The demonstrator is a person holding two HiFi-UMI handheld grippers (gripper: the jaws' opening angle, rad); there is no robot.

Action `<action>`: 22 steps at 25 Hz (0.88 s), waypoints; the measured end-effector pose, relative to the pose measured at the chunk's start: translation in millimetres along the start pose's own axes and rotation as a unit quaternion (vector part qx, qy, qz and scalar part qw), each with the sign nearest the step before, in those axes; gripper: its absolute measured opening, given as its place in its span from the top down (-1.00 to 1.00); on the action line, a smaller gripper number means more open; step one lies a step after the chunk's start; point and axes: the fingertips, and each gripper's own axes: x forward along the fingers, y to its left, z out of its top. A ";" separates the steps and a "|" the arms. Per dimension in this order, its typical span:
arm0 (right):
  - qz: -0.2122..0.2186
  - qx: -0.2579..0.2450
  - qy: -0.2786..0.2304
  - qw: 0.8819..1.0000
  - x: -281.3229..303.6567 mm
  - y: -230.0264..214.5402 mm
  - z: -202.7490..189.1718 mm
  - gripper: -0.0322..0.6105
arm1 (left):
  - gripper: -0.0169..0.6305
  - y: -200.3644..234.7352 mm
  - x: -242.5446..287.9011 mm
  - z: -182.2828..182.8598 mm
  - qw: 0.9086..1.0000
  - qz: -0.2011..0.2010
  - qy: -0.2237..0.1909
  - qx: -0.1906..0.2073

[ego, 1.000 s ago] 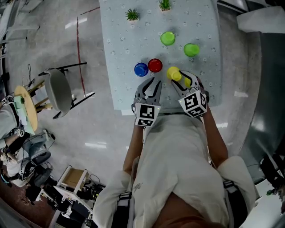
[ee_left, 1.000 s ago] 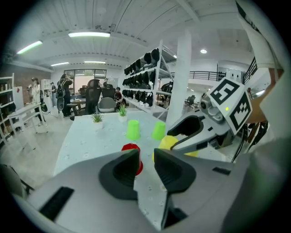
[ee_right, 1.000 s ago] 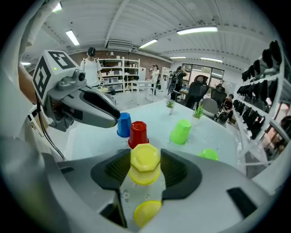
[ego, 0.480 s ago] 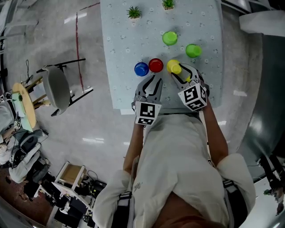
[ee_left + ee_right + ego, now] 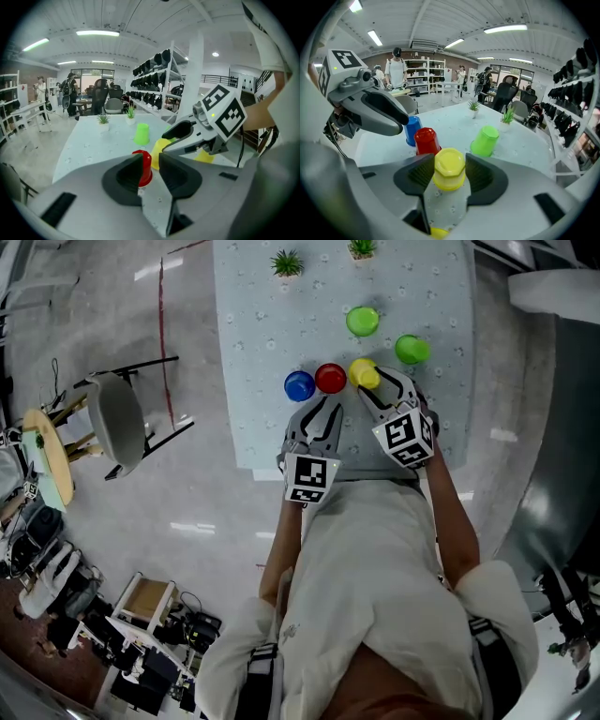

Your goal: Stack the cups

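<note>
All five cups on the tabletop (image 5: 253, 343) stand mouth down, so no contents are visible. The blue cup (image 5: 299, 385) is leftmost. The left tongs (image 5: 150, 163) hover just short of the red cup (image 5: 330, 378), jaws narrowly apart and empty. Just right of the red cup is the yellow cup (image 5: 449, 169), eight-sided, flat base uppermost. The right tongs (image 5: 376, 386) clamp its sides. Farther back stand the near green cup (image 5: 362, 321) and the right green cup (image 5: 411, 349).

pale table (image 5: 253, 352) filling the upper middle, blue cup (image 5: 299, 385) and red cup (image 5: 330, 378) sitting upturned just below it, green cup (image 5: 362, 321) and second green cup (image 5: 411, 349) standing at upper right, plant (image 5: 288, 262) and second plant (image 5: 361, 248) standing at the top
</note>
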 end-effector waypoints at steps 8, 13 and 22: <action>-0.001 0.000 -0.001 1.000 8.6 -2.6 2.3 0.25 | 0.61 2.1 -1.0 -2.5 1.000 0.007 0.000 -0.003; -0.002 0.002 0.000 1.000 10.8 -3.3 1.4 0.20 | 0.61 2.1 -3.8 0.4 1.000 0.010 -0.004 -0.005; -0.007 0.009 -0.012 1.000 3.2 -3.4 4.8 0.14 | 0.61 1.4 -9.1 4.8 1.000 0.013 -0.012 0.000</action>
